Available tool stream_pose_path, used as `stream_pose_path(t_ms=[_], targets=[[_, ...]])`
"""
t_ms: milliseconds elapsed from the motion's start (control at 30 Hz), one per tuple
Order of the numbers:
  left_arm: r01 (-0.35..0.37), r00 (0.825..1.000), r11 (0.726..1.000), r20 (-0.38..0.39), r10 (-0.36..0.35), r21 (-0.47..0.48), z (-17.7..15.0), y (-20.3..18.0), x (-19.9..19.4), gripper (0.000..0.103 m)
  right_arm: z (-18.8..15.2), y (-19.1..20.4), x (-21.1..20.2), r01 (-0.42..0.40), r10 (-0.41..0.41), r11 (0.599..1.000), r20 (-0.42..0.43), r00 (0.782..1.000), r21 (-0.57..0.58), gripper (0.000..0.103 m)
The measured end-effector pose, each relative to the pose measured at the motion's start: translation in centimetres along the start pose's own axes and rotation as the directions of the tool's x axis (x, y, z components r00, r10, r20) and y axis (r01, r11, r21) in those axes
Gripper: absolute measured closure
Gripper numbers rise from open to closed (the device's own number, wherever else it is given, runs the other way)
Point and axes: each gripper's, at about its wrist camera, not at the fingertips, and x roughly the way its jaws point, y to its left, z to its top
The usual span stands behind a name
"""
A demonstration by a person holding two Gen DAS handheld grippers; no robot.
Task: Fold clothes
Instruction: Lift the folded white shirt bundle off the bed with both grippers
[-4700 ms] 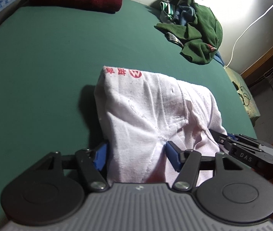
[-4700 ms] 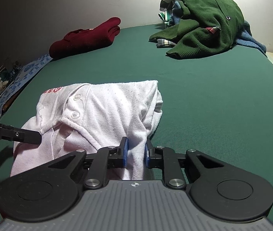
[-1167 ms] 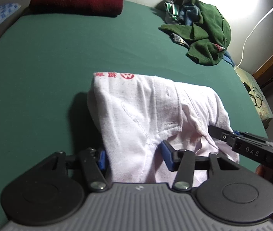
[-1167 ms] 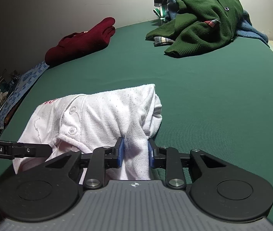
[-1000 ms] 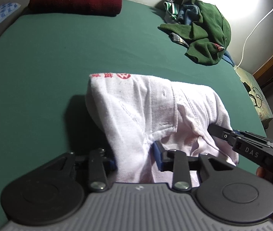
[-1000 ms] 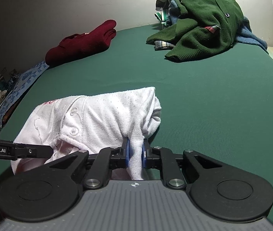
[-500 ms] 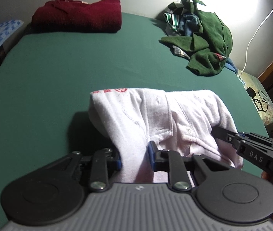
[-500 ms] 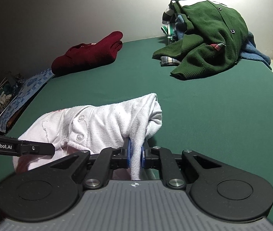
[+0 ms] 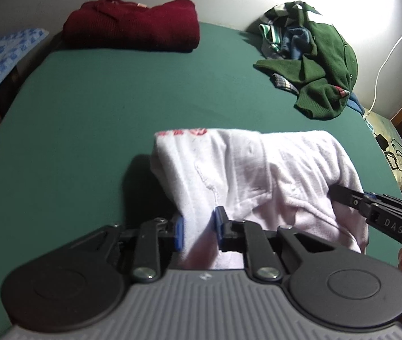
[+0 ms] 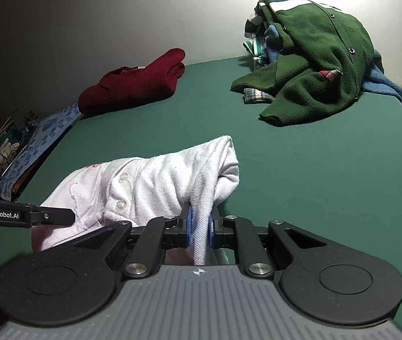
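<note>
My left gripper (image 9: 198, 228) is closing on the rumpled white cotton shirt (image 9: 257, 170); my right gripper (image 10: 200, 228) is clamping its ribbed fold, the hem hidden underneath.

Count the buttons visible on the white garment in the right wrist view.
2: both on the white garment's placket, one button above the other button, left of the right gripper. Folds may hide more.

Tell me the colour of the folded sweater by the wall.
Dark red sweater; clearest in the left wrist view.

Dim fisheye views, glare on far wall (image 9: 356, 2), bowed edges.
</note>
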Motion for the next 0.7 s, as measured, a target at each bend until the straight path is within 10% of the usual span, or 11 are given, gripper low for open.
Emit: stream_pose_path(t_ms=[267, 567, 700], targets=[[0.047, 0.998, 0.998, -0.028, -0.049, -0.047, -0.2, 1.7, 1.0, 0.043, -1.1, 0.1, 0.8, 0.023, -0.025, 0.999, -0.045, 0.999, -0.040, 0.065], [0.080, 0.996, 0.997, -0.043, -0.080, -0.008, 0.0, 0.1, 2.6, 0.034, -1.3, -0.4, 2.1, 0.029, -0.030, 0.999, -0.057, 0.998, -0.019, 0.052], [0.097, 0.994, 0.995, -0.042, -0.096, 0.009, 0.0, -0.8, 2.9, 0.055, -1.2, -0.6, 2.3, 0.006, -0.008, 1.000, -0.055, 0.998, -0.024, 0.057]])
